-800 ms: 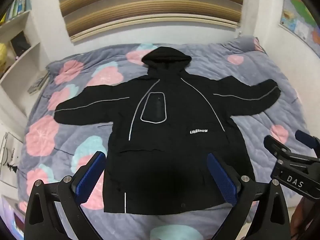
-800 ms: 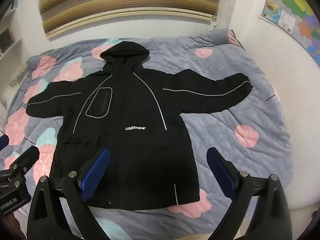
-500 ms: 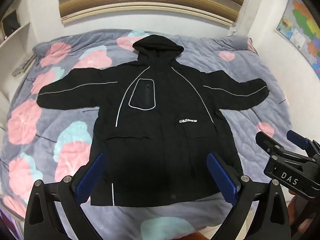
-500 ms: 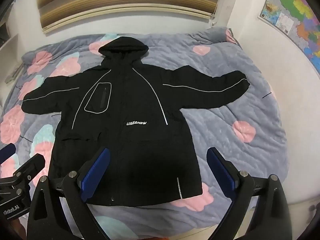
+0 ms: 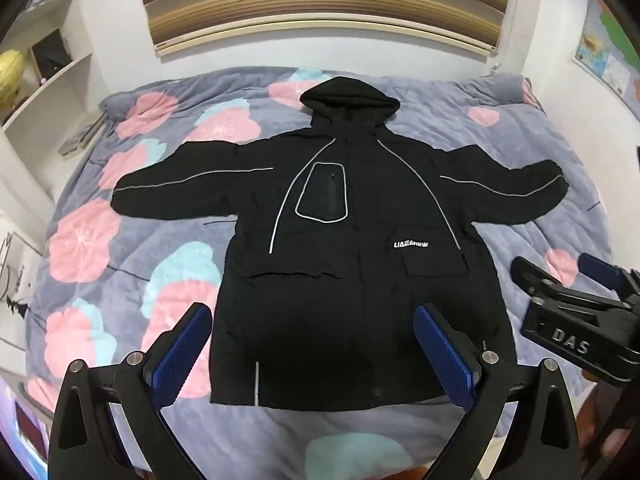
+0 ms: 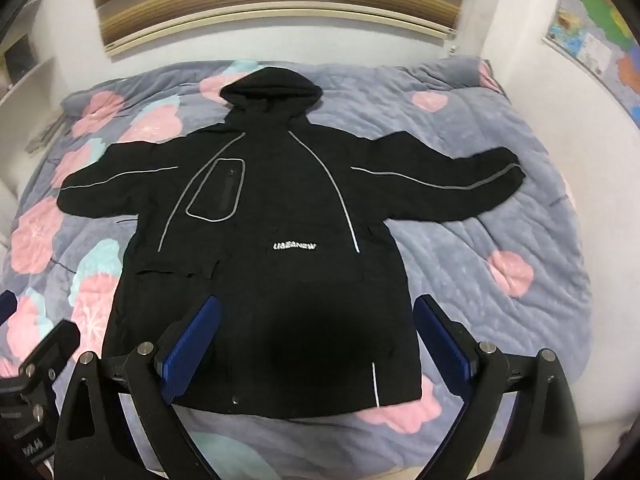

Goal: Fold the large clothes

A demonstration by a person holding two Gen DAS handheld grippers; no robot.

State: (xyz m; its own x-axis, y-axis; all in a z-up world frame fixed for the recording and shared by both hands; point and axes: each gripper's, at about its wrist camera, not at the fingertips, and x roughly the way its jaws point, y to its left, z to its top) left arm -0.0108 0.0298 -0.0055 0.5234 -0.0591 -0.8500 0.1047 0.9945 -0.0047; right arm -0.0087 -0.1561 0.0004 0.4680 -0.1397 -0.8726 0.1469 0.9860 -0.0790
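A black hooded jacket (image 5: 352,240) with grey piping lies flat, front up, on a bed, both sleeves spread out and the hood at the far end. It also shows in the right wrist view (image 6: 272,248). My left gripper (image 5: 312,344) is open and empty, held above the jacket's hem. My right gripper (image 6: 316,336) is open and empty above the hem too; it also shows in the left wrist view (image 5: 576,308), to the right of the jacket. The left gripper shows at the left edge of the right wrist view (image 6: 36,364).
The bed has a grey-purple quilt (image 5: 132,264) with pink and blue flowers. White shelves (image 5: 44,92) stand at the left. A wall with a map (image 6: 592,44) runs along the right. A blind (image 5: 320,8) covers the wall behind the bed.
Both cameras have shifted over the bed: the left view swung left then back right, the right view drifted slightly. The jacket has not moved. Both grippers stay open.
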